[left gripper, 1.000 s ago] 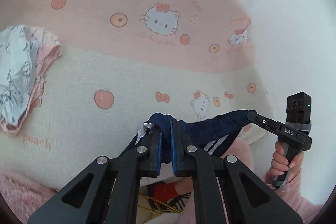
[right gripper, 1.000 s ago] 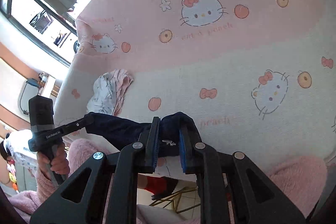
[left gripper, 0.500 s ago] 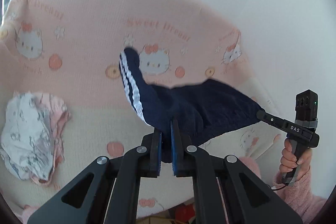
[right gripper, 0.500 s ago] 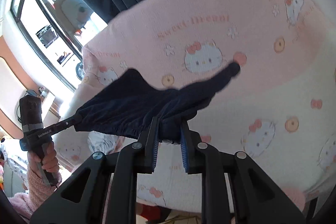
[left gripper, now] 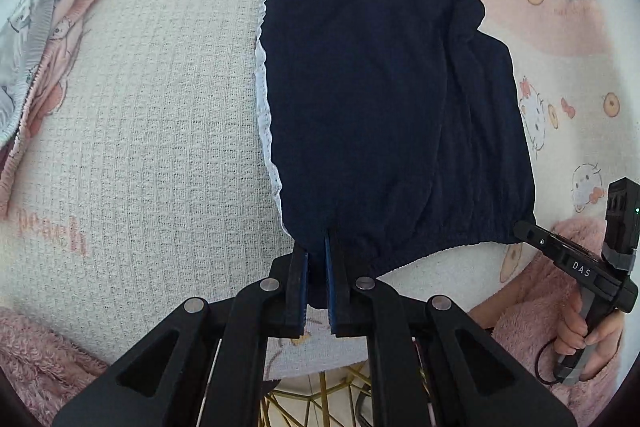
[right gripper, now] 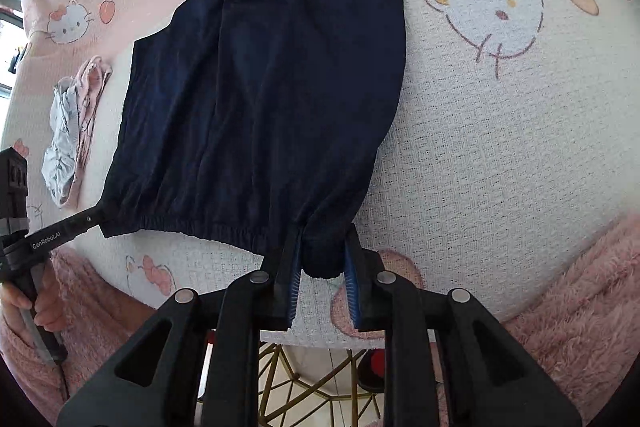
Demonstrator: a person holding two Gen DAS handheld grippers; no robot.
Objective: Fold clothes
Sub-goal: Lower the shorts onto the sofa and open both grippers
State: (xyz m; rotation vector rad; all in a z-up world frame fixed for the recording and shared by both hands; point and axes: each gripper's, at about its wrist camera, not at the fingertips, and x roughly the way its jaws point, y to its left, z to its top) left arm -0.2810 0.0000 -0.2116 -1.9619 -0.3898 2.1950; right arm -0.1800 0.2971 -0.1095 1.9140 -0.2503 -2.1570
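Left claw (left gripper: 316, 259) and right claw (right gripper: 322, 255) each pinch the navy shorts' (left gripper: 360, 107) waistband, flat on the blanket (left gripper: 160, 107).

The dark blue shorts (left gripper: 372, 99), in the air half a second ago, now lie spread flat on the blanket (left gripper: 152, 131). Both grippers, the left gripper (left gripper: 316, 259) and right gripper (right gripper: 322, 251), have come down to the blanket's near edge.

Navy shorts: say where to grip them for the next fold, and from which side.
Keep the navy shorts by the elastic waistband, coming from the near edge. It is the thick gathered hem, lying nearest, and the left gripper and right gripper already pinch its two corners.
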